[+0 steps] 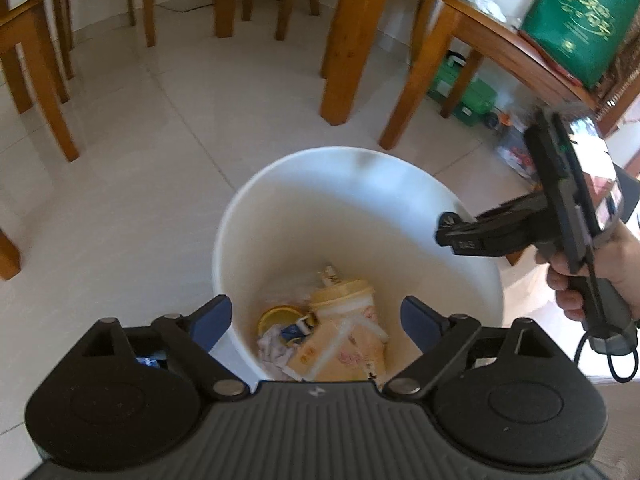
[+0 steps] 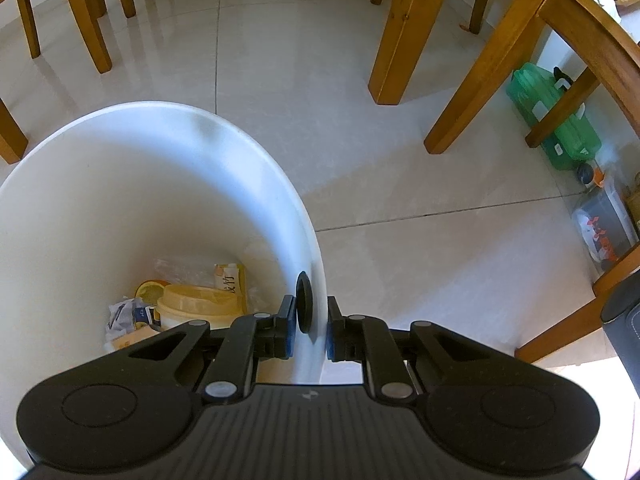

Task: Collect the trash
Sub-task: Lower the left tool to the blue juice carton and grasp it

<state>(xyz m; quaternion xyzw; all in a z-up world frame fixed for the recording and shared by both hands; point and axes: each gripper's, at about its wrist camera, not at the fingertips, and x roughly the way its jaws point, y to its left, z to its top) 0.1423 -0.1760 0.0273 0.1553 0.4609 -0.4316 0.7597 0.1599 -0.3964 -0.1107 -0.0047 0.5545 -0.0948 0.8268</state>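
While your right hand-held gripper [image 2: 311, 322] pinches the white bin [image 2: 120, 168] rim to steady it, your left hand-held gripper [image 1: 316, 320] hangs wide open and empty above the trash [image 1: 332, 332] inside.

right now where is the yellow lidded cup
The yellow lidded cup lies at the bottom of the white bin, beside crumpled paper; in the left wrist view it sits between the open left gripper's fingers.

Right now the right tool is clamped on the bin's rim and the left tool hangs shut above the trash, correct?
Not quite. The left tool is open, its pads spread wide above the trash, as the left wrist view shows. The right tool is indeed clamped on the bin rim.
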